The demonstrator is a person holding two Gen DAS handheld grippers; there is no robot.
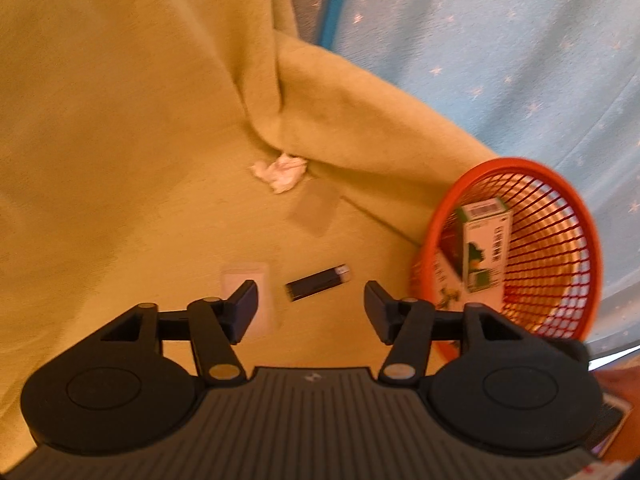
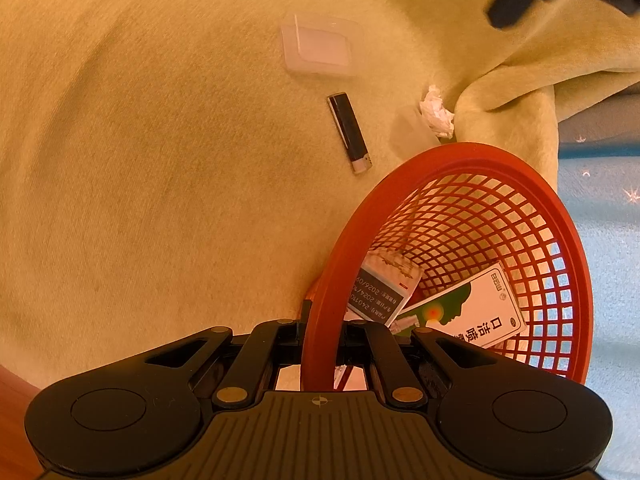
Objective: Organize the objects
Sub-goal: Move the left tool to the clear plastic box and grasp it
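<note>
The right tool (image 2: 320,344) is clenching the red mesh basket (image 2: 320,280) rim, steadying it for loading. The left tool (image 1: 310,304) is hovering released, the black lighter (image 1: 319,283) lying just ahead between its fingers on the yellow blanket (image 1: 120,140).

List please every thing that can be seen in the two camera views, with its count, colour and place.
basket: one, red mesh, on the blanket's edge, its rim between the right fingers
medicine boxes: at least two, white with green and dark print, inside the basket
lighter: one, black with pale cap, on the blanket
clear packet: one, transparent with white insert, on the blanket
clear cover: one, transparent, beside the tissue
crumpled tissue: one, white, at the blanket fold
blanket: one, yellow-green, under everything
sheet: one, light blue with stars, beyond the blanket
left gripper: black, open above the lighter
right gripper: black, shut on the basket
</note>
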